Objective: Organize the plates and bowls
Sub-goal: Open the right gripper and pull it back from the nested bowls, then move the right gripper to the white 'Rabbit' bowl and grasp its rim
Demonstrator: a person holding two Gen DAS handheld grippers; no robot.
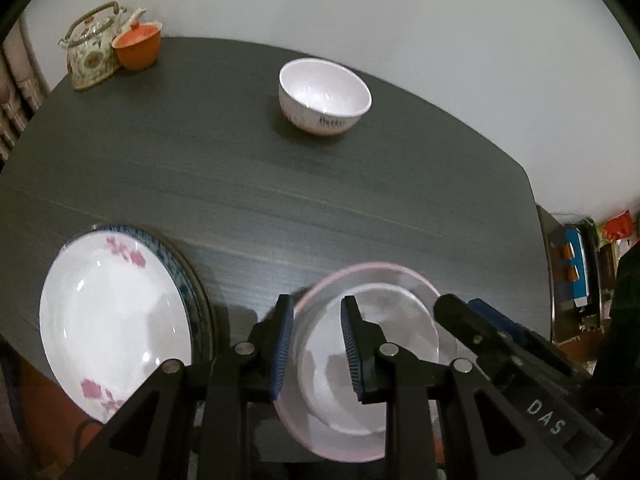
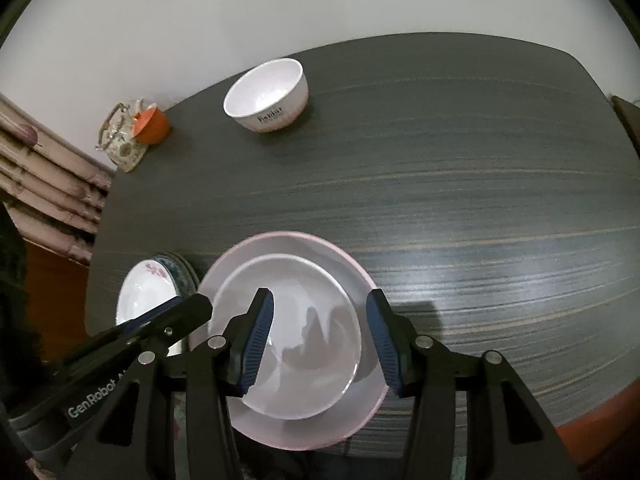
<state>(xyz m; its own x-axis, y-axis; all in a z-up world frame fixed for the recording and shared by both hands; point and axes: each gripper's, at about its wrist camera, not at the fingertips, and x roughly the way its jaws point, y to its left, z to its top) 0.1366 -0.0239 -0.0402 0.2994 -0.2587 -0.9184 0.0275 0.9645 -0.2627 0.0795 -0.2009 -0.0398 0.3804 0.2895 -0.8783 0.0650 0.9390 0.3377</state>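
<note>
A pink-rimmed white plate [image 1: 416,292] lies on the dark table near its front edge; it also shows in the right wrist view [image 2: 240,264]. My left gripper [image 1: 316,312] is open, its fingers astride the plate's left rim. My right gripper [image 2: 320,308] is open, its fingers astride the plate's right rim. A white plate with pink flowers [image 1: 108,320] lies on a blue-patterned plate [image 1: 188,280] at the left; the stack shows in the right wrist view [image 2: 140,288]. A white bowl [image 1: 325,96] stands at the far side, also in the right wrist view [image 2: 267,94].
A floral teapot [image 1: 90,52] and an orange lidded cup [image 1: 138,44] stand at the table's far left corner, also in the right wrist view: teapot [image 2: 120,144], cup [image 2: 151,124]. The dark table [image 2: 480,184] stretches to the right. A white wall lies behind.
</note>
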